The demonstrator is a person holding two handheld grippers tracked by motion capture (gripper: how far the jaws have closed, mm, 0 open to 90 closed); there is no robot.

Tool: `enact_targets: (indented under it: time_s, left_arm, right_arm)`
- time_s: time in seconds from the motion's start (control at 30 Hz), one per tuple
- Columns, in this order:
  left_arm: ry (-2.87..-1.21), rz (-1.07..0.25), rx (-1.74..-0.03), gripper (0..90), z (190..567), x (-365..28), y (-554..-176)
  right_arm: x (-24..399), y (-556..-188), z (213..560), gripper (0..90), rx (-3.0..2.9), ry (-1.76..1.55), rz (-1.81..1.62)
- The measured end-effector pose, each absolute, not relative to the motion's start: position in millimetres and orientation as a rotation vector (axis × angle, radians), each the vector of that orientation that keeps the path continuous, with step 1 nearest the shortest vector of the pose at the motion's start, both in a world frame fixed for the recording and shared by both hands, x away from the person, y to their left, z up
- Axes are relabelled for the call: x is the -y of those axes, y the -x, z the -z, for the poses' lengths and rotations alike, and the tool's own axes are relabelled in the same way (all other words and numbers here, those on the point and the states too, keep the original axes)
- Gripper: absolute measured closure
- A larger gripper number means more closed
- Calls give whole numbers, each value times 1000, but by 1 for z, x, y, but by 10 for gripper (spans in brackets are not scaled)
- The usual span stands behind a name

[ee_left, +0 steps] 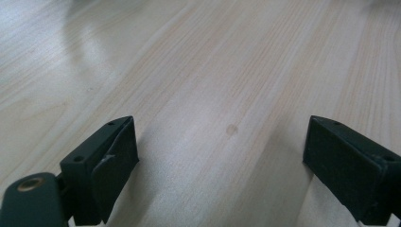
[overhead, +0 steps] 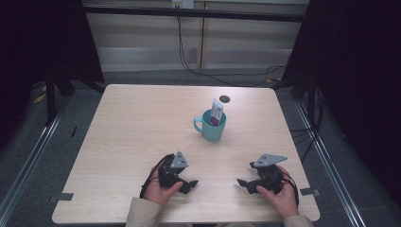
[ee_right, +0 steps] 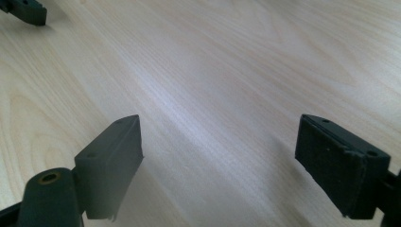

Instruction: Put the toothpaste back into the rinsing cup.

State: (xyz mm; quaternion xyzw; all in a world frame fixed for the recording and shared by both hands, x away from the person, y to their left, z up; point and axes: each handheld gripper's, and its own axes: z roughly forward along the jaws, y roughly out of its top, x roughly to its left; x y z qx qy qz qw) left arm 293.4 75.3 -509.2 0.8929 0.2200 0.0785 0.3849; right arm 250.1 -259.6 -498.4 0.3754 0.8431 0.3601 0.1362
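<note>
Both grippers, left (overhead: 188, 183) and right (overhead: 244, 183), rested on the near surface (overhead: 142, 123), fingers apart and empty. A clean reach to the far mug (overhead: 211, 125) likely required approaching without tipping its packet (overhead: 217, 111).

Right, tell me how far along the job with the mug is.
Looks done: a small packet stands upright in the teal mug near the middle of the table. In hand: nothing; the left tongs and right tongs sit open near the front edge, well short of the mug. What is left can't be judged from this.
</note>
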Motion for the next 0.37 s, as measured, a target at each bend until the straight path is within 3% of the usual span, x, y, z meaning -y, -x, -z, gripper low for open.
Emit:
enact_targets:
  time_s: [0.37]
  left_arm:
    - [-2274, -200, -561, 104, 509, -75, -293]
  right_arm:
    - [259, -248, 506, 142, -2468, -1055, -1010]
